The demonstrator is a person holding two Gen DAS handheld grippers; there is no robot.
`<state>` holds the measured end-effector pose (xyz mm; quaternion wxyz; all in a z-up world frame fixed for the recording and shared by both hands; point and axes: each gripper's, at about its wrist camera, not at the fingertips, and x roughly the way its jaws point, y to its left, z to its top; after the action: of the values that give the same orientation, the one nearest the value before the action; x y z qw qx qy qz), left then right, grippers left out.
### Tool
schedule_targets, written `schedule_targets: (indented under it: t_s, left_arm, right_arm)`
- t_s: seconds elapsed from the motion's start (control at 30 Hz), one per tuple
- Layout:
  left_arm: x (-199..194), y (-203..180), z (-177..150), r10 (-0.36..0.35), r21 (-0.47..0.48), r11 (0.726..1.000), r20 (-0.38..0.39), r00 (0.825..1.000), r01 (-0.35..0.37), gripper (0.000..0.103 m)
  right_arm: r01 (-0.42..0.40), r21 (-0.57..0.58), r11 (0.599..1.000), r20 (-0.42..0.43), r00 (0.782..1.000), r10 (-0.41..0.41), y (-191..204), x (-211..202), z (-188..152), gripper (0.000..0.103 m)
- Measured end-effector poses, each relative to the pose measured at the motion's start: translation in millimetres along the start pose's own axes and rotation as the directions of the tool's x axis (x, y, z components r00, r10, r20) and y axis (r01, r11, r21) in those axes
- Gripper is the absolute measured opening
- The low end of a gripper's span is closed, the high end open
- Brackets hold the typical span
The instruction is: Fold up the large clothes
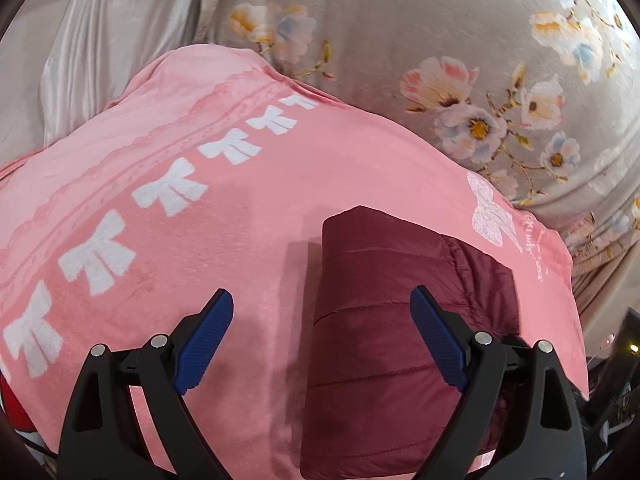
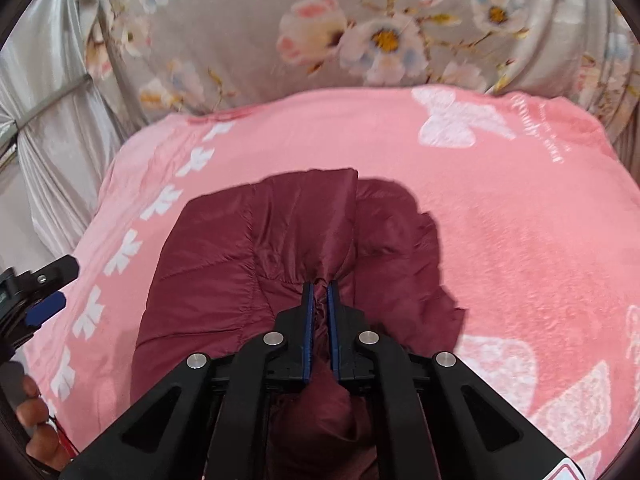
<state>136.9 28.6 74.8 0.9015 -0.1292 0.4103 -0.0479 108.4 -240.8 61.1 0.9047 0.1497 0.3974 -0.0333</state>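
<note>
A maroon quilted jacket is laid on a pink blanket spread over a bed with a floral cover; part of it already appears doubled over into a blocky bundle. A gathered pinch of the jacket's fabric is clamped between the nearly closed jaws of the right claw; the left claw is held wide open above the jacket's edge, with nothing gripped. A fold seems to be in hand; next, the pinched portion should probably be carried across and laid flat, while the bundle is steadied by the free claw.
</note>
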Motion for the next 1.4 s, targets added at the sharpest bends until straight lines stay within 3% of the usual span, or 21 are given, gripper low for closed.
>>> schedule_targets:
  t_s: [0.1,0.33,0.47,0.63,0.93,1.1,1.23,1.4]
  left_arm:
    - [4,-19,1,-0.014,0.037,0.999,0.002,1.000,0.014,0.087]
    - [21,-97,13,-0.067,0.199,0.978,-0.016,0.998,0.069,0.087]
    - [63,-165,13,-0.081,0.355,0.927,-0.124,0.989,0.120,0.087]
    - [121,-216,-16,0.005,0.474,0.875,-0.212,0.977,0.098,0.084]
    - [174,-228,-41,0.076,0.486,0.873,-0.236,0.969,0.049,0.082]
    - [183,-219,-43,0.059,0.452,0.890,-0.243,0.968,0.059,0.085]
    - [181,-217,-53,0.051,0.464,0.884,-0.202,0.978,0.050,0.085]
    - [161,-205,-68,0.031,0.470,0.880,-0.189,0.981,0.063,0.084]
  right_arm:
    - [0.040,0.031,0.999,0.036,0.999,-0.041,-25,-19,-8,0.005]
    - [0.036,0.088,0.995,-0.049,0.998,-0.031,-63,4,-36,0.005]
    - [0.020,0.109,0.994,-0.044,0.999,-0.015,-66,10,-44,0.005]
    - [-0.030,0.154,0.988,-0.030,0.999,0.035,-75,12,-49,0.006]
    - [-0.051,0.141,0.989,0.073,0.997,0.041,-64,-30,-41,0.008]
    - [0.006,0.086,0.996,0.003,1.000,-0.006,-61,-14,-54,0.009]
    - [0.016,0.109,0.994,-0.065,0.998,-0.008,-74,3,-67,0.007]
    - [-0.015,0.156,0.988,-0.127,0.991,0.035,-91,21,-73,0.004]
